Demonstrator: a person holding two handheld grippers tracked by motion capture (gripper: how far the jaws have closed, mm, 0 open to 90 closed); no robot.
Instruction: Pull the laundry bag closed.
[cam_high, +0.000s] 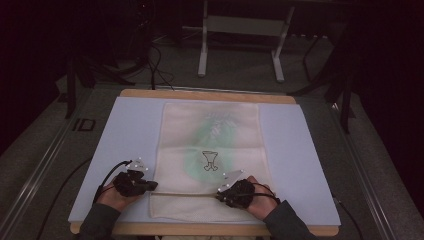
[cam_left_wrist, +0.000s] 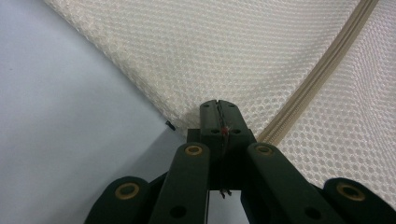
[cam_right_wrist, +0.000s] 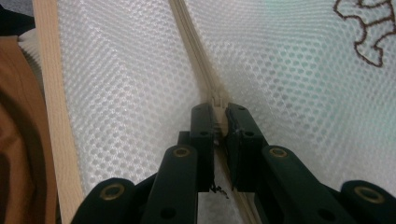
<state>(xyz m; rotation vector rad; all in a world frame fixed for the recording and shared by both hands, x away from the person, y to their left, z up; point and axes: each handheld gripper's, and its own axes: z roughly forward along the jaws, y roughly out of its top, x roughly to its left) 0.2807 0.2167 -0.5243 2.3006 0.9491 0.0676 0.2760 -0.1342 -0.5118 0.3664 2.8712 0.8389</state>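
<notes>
While the cream mesh bag (cam_high: 210, 155) lies flat on the pale blue surface (cam_high: 120, 135), the left tongs (cam_high: 150, 185) at seven o'clock pinch its edge by the zip (cam_high: 185, 193), and the right tongs (cam_high: 220, 195) at five o'clock clamp the zip pull (cam_right_wrist: 219, 114).

Mesh bag (cam_high: 210, 150) lies flat at centre of mat (cam_high: 310, 165) on table (cam_high: 210, 93), zip (cam_high: 185, 194) across its near end, left gripper (cam_high: 150, 185) at bag's left edge, right gripper (cam_high: 220, 195) on zip.
</notes>
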